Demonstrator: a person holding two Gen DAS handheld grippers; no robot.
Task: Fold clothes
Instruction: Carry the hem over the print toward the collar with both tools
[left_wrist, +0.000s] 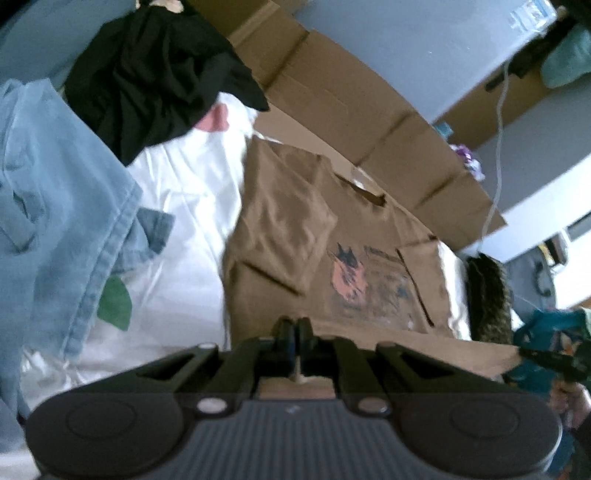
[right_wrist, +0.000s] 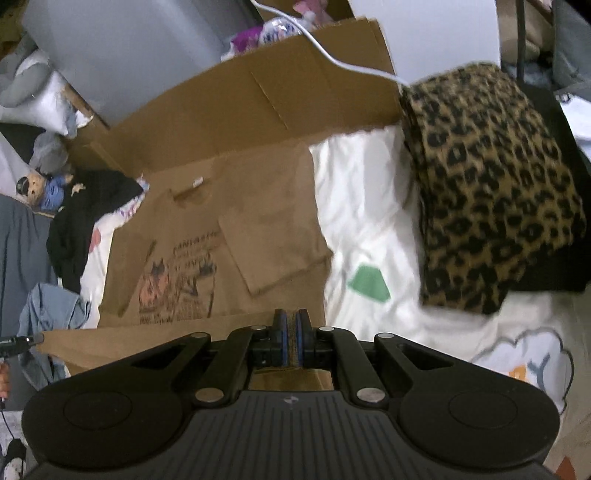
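With both the left gripper (left_wrist: 295, 328) and right gripper (right_wrist: 291, 325) clamped on the brown T-shirt's (left_wrist: 295, 236) near hem, uneven lifting risks skewing the fold or undoing the tucked sleeves.

Brown shirt (right_wrist: 192, 236) is carrying a chest print, dark lettering over an orange-and-black graphic. Top line is reading roughly "FANTASTIC", blurred, not certain; lines below are showing as smears only. In the left wrist view the same print (left_wrist: 369, 280) is too blurred, no letters coming through. White sheet (right_wrist: 369, 206) is showing coloured letters inside a cloud outline near the right edge, one looking like a grey "Y" (right_wrist: 535, 369), the orange one beside it not readable. Small logo mark on each gripper body is showing no text. Nothing else readable.
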